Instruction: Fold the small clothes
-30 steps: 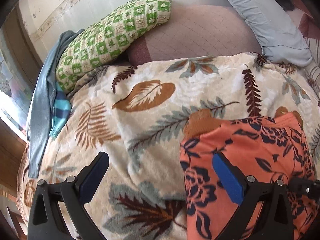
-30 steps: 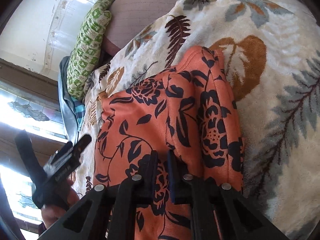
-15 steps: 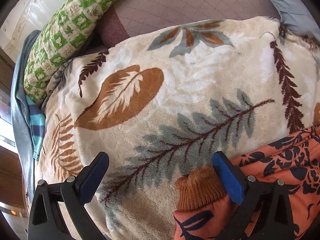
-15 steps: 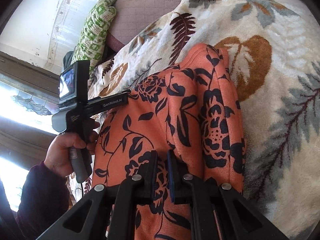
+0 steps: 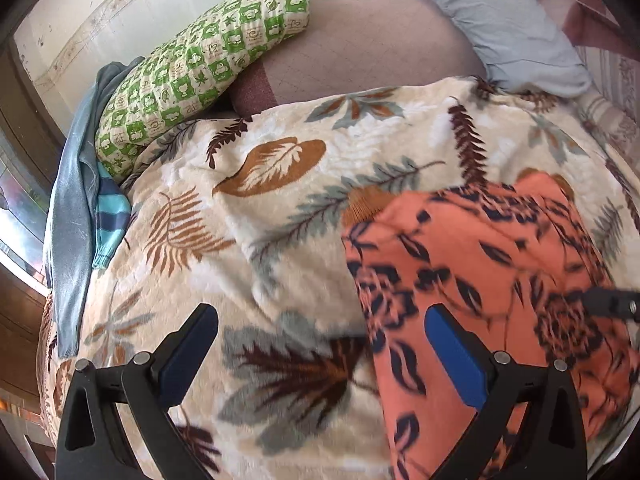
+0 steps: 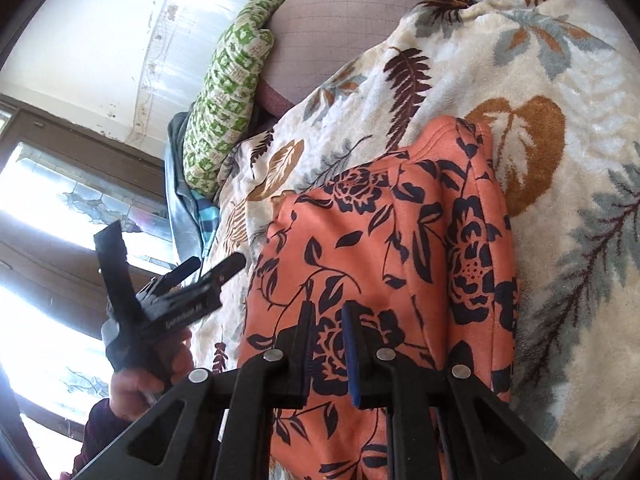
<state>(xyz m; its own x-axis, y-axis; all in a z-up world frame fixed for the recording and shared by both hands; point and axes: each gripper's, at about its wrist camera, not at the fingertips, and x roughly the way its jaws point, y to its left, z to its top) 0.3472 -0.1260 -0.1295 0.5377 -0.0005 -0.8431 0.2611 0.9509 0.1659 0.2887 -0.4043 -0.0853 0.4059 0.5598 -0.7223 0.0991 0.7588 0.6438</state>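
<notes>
An orange garment with dark flower print (image 5: 480, 260) (image 6: 380, 240) lies folded on the leaf-patterned blanket (image 5: 260, 200). A brown knitted cuff (image 5: 364, 204) peeks out at its far left corner. My left gripper (image 5: 320, 328) is wide open and holds nothing; its right finger hangs over the garment's left edge and its left finger over bare blanket. In the right wrist view a hand holds the left gripper (image 6: 216, 264) left of the garment. My right gripper (image 6: 330, 312) hovers over the garment's near part. Its jaws are opening, a narrow gap shows between them, and the pads press on nothing.
A green patterned pillow (image 5: 192, 80) and a pale blue pillow (image 5: 500, 28) lie at the bed's far end. Grey-blue clothing (image 5: 68, 220) and a teal striped piece (image 5: 110, 212) hang at the left edge. A window (image 6: 60, 200) is on the left.
The left gripper went forward over the brown cuff and has come back toward the garment's near left edge. The right gripper's jaws have parted slightly and it has risen a little.
</notes>
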